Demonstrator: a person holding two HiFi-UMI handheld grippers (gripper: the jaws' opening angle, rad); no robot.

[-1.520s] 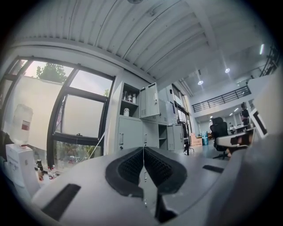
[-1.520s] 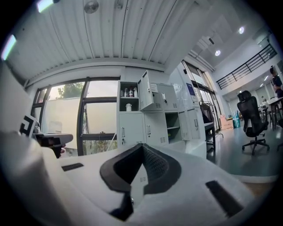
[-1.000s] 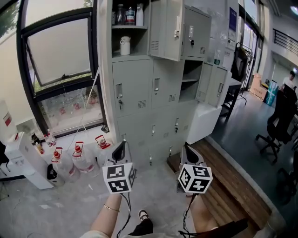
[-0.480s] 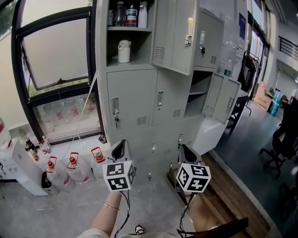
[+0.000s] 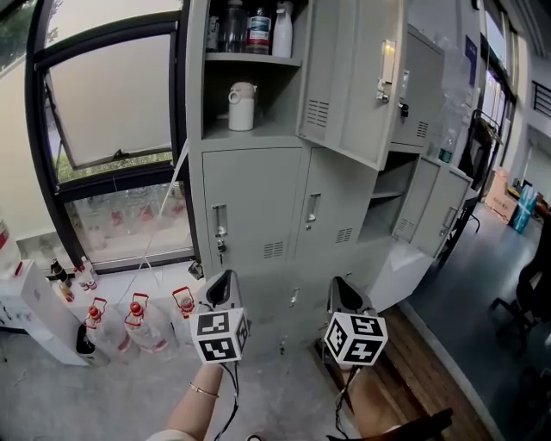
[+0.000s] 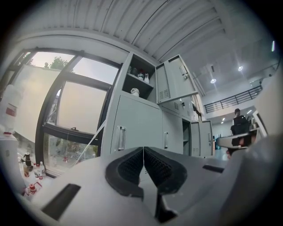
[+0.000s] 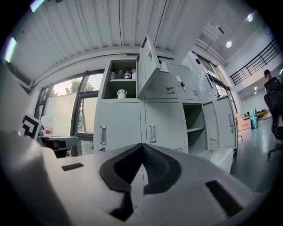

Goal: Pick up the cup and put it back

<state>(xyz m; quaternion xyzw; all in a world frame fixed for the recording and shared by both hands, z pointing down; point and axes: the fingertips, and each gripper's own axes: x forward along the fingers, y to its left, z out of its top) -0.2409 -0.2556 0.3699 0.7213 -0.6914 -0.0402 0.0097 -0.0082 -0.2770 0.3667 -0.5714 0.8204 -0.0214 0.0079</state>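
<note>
1. Head view shows both grippers held level in front of a grey locker cabinet (image 5: 258,198), with the left gripper (image 5: 222,288) and right gripper (image 5: 344,295) side by side, neither touching it.
2. Left gripper view — its jaws are pressed together with nothing between them.
3. Right gripper view — its jaws likewise meet, clenched on nothing.
4. The cup (image 5: 242,106), white, stands upright on the lower shelf of the open top-left compartment, high above both grippers and untouched.
5. Bottles (image 5: 258,26) stand on the shelf above the cup; the compartment door (image 5: 353,77) hangs open to its right.
6. Red-capped water jugs (image 5: 138,314) sit on the floor beneath the window (image 5: 112,95), left of the cabinet.
</note>
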